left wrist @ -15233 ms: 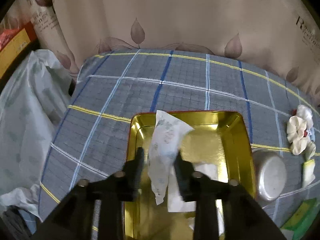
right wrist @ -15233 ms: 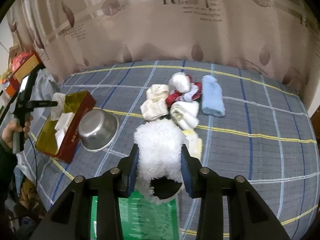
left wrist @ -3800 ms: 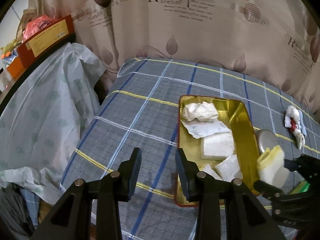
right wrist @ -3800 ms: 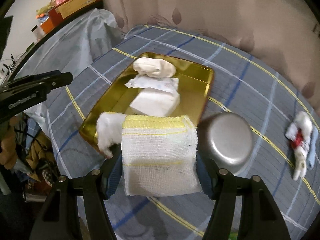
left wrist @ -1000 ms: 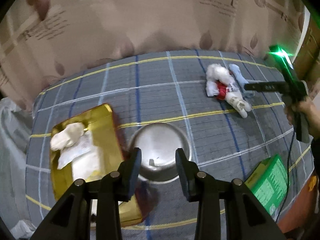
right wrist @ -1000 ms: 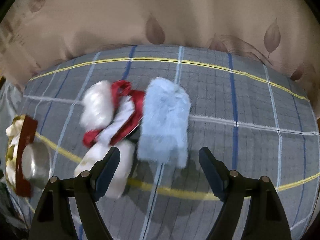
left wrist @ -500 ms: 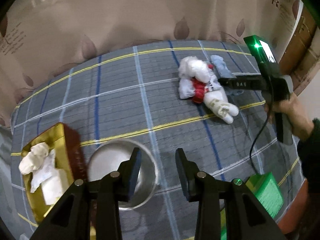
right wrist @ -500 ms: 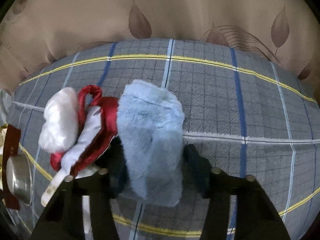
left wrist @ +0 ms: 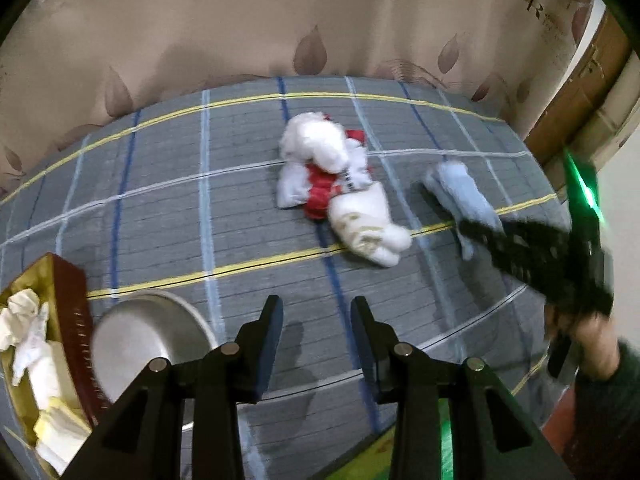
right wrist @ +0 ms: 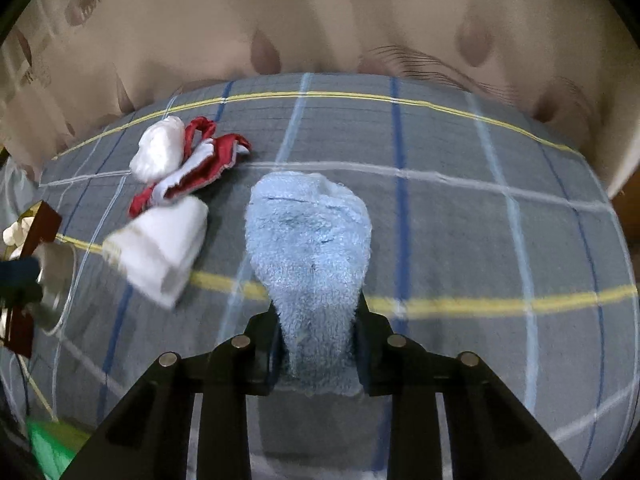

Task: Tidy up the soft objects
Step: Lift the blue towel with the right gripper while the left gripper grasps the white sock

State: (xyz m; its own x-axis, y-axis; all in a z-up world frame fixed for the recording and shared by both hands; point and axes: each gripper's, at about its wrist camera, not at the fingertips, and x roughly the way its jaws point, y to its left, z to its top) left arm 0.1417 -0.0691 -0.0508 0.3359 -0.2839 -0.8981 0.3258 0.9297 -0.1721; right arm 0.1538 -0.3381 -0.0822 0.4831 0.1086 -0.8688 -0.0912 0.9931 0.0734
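Observation:
My right gripper (right wrist: 316, 320) is shut on a fluffy light blue cloth (right wrist: 308, 248) and holds it over the grey plaid sheet; it also shows at the right of the left wrist view (left wrist: 460, 196). A pile of white and red soft items (right wrist: 176, 200) lies to its left, also seen in the left wrist view (left wrist: 336, 188). My left gripper (left wrist: 316, 324) is open and empty above the sheet. A gold tin (left wrist: 36, 360) holding white soft items sits at the far left.
A steel bowl (left wrist: 148, 340) lies beside the tin on the plaid sheet (left wrist: 180, 220). A green packet (left wrist: 444, 440) sits at the near edge. A beige leaf-print curtain (left wrist: 240, 32) hangs behind. A wooden door frame (left wrist: 580, 80) stands at right.
My right gripper has closed on the blue cloth and pulled it away from the white and red pile. My left gripper has swung right, away from the tin.

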